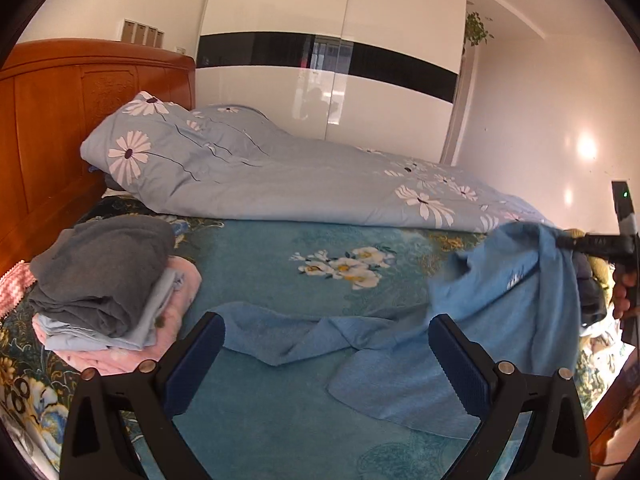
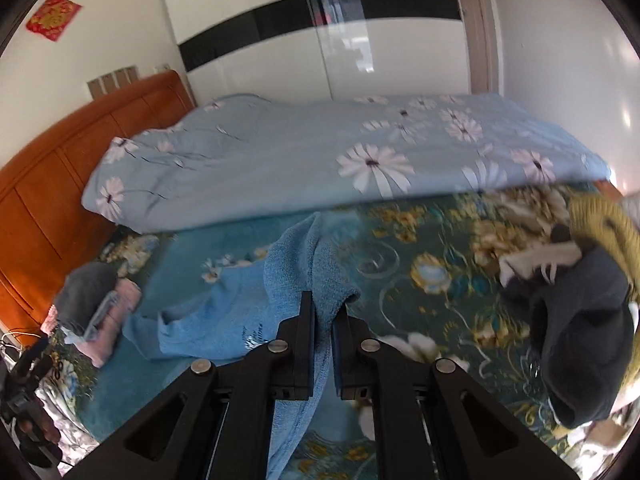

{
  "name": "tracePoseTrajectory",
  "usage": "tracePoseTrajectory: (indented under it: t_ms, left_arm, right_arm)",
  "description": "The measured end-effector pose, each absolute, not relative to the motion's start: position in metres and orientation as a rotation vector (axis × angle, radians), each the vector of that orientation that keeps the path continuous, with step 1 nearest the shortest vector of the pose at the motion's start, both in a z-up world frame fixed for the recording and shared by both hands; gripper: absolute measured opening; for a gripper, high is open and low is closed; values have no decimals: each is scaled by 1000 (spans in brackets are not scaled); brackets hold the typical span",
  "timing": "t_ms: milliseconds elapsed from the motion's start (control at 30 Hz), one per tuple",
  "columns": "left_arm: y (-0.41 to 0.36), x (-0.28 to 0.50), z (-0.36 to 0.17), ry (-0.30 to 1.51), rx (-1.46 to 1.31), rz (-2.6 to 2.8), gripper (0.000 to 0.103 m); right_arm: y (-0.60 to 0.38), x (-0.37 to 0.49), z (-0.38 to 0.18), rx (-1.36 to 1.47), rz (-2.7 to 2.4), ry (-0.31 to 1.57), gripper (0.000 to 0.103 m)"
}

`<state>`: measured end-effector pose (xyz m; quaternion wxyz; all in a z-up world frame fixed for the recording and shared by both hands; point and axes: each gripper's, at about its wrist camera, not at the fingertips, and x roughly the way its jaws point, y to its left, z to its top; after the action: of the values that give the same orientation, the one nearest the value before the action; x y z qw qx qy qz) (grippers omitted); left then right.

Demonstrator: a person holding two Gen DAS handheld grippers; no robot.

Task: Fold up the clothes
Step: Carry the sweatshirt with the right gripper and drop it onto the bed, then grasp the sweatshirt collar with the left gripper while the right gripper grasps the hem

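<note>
Teal floral bedspread [image 1: 280, 420], one blue garment [image 2: 224, 304] pinched in right tongs [image 2: 323, 320], left tongs [image 1: 326, 338] spread empty, one folded stack [image 1: 108, 288]

You can read no text: the pale stitched script on the blue garment [image 2: 253, 339] is blurred, and the gold characters on the red wall paper [image 2: 54, 17], upper left, are illegible

Left wrist view: low over teal bedspread [image 1: 280, 256], facing across bed toward wardrobe [image 1: 332, 60], headboard [image 1: 60, 120] at left. Right wrist view: higher, tilted down, same heading, from farther right. Shared: blue garment [image 1: 400, 344], folded stack [image 1: 104, 280], floral duvet [image 1: 240, 176], wardrobe, headboard.
</note>
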<state>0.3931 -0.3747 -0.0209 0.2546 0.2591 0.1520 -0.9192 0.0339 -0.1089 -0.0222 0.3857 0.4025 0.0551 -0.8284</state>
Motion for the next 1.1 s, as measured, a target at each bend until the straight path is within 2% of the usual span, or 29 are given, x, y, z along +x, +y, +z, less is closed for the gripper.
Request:
tracePoseTrajectory:
  t_ms: [133, 233, 333, 433, 533, 633, 733, 967, 1100]
  left_arm:
    - [-371, 343, -47, 398, 831, -2521, 103]
    - [-366, 309, -68, 361, 934, -2554, 103]
    - [-361, 278, -89, 287, 1042, -2586, 103]
    - [-351, 262, -108, 159, 1126, -2654, 103]
    - [-350, 247, -124, 22, 1209, -2678, 103]
    - [-353, 231, -136, -117, 1312, -2681, 103]
    - [-359, 224, -142, -273, 1362, -2664, 103]
    - [-385, 224, -149, -317, 1433, -2681, 103]
    - [-392, 215, -160, -333, 1466, -2690, 103]
  right_arm:
    - [-65, 1, -106, 1239, -2157, 201, 7]
    - [-33, -10, -131, 1312, -2110, 89, 8]
    - [-23, -9, -135, 1298, -2092, 143, 9]
    - [-13, -6, -125, 1221, -2126, 226, 23]
    - [-15, -8, -104, 1099, -2178, 308, 30]
    - [-53, -23, -101, 1088, -2076, 365, 35]
    - [-108, -34, -123, 1103, -1930, 506, 37]
    - [-163, -64, -173, 1152, -1749, 676, 38]
    - [-168, -71, -185, 1167, -1694, 671, 41]
